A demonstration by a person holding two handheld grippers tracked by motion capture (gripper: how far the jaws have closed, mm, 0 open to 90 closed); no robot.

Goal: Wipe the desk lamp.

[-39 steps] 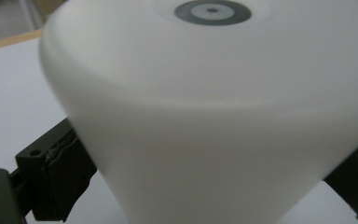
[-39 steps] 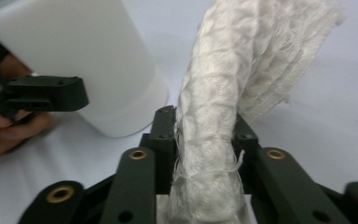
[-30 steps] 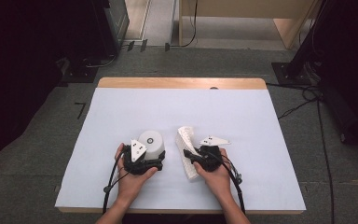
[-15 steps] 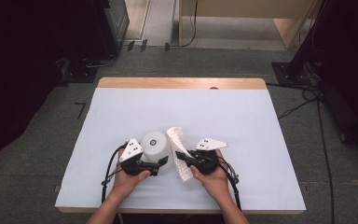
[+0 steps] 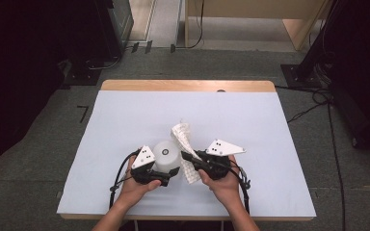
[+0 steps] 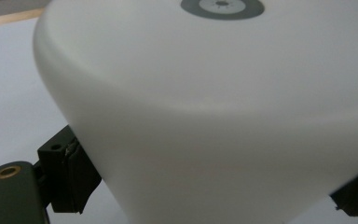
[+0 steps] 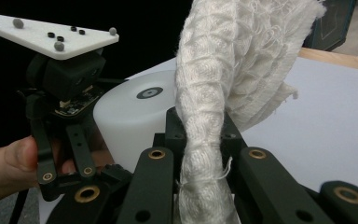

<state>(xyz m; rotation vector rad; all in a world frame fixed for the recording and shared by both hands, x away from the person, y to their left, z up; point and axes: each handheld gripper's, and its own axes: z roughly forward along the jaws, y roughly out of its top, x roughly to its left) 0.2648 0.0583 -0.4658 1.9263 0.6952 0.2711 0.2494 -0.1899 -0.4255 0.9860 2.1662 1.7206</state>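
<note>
Plainly the work in hand is wiping the white cylindrical container (image 5: 167,155) with the white knitted cloth (image 5: 183,137), and the risks lie in the two grips. The left gripper (image 5: 166,177) is clamped on the container, its jaws standing either side of the smooth rounded wall; in the left gripper view one black pad (image 6: 72,175) presses the wall low at the left and the other shows at the bottom right corner, with the container's flat top and its grey ring mark (image 6: 222,7) rising beyond the jaws. The right gripper (image 5: 187,158) has its jaws squeezed together on the cloth, which stands bunched straight up out of them in the right gripper view (image 7: 205,154), its frayed upper end flopping over above and a loose tail hanging below the jaws in the high view. The container sits just beside the right gripper, between the two grippers, near the front edge of the pale blue table cover (image 5: 125,115). I judge the wall slick and tapered, so a sideways push from the cloth could make the container twist or squirt out of the left jaws. The cloth is pinched on a narrow fold, so dragging could pull it free, or the floppy end could simply fold away instead of rubbing.
</note>
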